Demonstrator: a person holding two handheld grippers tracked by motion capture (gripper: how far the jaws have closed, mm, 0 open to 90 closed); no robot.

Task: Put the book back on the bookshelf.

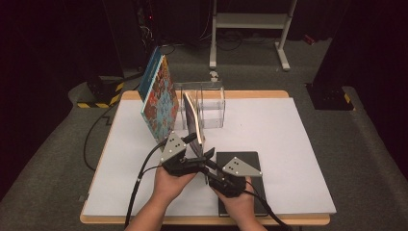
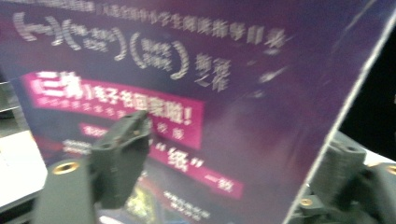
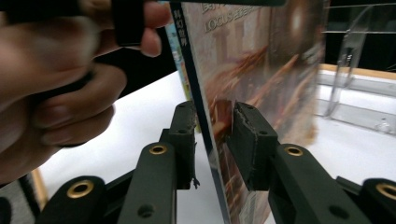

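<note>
A thin paperback (image 1: 194, 126) stands on edge at the middle of the white table (image 1: 269, 159), just in front of the clear acrylic book stand (image 1: 207, 103), as I work both hand-held grippers around its near end. My right gripper (image 3: 212, 140) straddles the book's spine edge, a black pad on either side; the right-hand pad looks to be against the cover, while a sliver of daylight shows beside the other, so I judge this a loose pinch rather than a firm one. My left gripper (image 2: 224, 158) takes the same book from the other flank: its purple back cover (image 2: 196, 93) runs between the two jaws, which stand fairly wide, and in that blurred view I cannot tell whether the pads truly press on it. To the left, a larger book with a red-and-blue patterned cover (image 1: 159, 98) leans tilted against the stand; a black notebook (image 1: 240, 178) lies flat under my right hand. As I read it, the step in hand is steadying the paperback upright before feeding it into a slot of the stand. The next move calls for a secure grip from one side, then a level push forward, keeping the book vertical so that it clears the acrylic dividers.
</note>
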